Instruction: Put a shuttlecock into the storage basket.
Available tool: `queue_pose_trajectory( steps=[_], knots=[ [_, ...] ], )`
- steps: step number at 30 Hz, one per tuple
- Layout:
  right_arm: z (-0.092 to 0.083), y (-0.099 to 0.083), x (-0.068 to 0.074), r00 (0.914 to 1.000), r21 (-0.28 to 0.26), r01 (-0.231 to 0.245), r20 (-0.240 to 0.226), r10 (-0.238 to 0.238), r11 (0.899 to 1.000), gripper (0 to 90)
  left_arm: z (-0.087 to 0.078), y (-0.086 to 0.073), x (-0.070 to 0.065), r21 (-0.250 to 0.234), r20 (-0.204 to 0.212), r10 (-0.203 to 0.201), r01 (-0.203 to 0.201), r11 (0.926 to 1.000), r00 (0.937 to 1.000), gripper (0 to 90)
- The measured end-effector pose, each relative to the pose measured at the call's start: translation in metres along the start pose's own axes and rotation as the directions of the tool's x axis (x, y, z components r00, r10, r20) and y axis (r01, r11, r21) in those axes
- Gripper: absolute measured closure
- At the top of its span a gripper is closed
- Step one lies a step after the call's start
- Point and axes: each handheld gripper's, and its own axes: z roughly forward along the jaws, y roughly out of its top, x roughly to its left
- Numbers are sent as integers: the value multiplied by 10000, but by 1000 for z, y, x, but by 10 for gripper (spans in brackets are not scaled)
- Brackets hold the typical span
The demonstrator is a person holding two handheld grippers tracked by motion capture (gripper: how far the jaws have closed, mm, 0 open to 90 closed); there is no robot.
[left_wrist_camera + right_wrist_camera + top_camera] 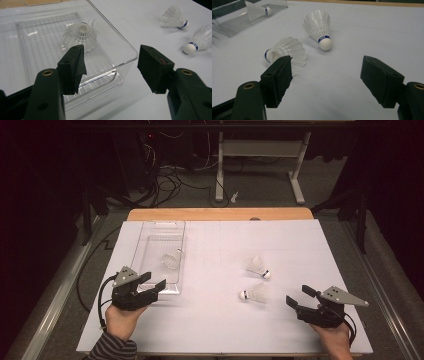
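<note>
One shuttlecock (170,260) is already laid in the clear tray (145,237) at the left; two shuttlecocks (258,266) (254,294) are left on the surface (215,330) to the right. Both the left gripper (153,283) and the right gripper (298,296) are held spread, fingers empty.

One white feather shuttlecock (170,260) lies on its side inside the clear plastic tray (145,242) at the left, cork toward the far right. Two more lie on the white table at centre-right: the farther shuttlecock (258,267) with its blue-banded cork pointing near-right, the nearer shuttlecock (254,294) with its cork pointing left.
</note>
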Motion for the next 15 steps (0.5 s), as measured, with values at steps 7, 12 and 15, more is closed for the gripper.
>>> queue_pose_trajectory(
  steps=[7,12,15],
  knots=[
    [0,0,1,10000,-26,49,-4,-49,10000,262,-1,-7,-1,53,106,-13,12,10000,9999,391],
    [0,0,1,10000,-7,45,-27,-45,10000,262,-1,-9,-3,75,178,20,-21,10000,9998,391],
    [0,0,1,10000,-31,46,0,-46,10000,262,-1,-10,-4,75,226,-2,0,10000,9997,391]
  ],
)
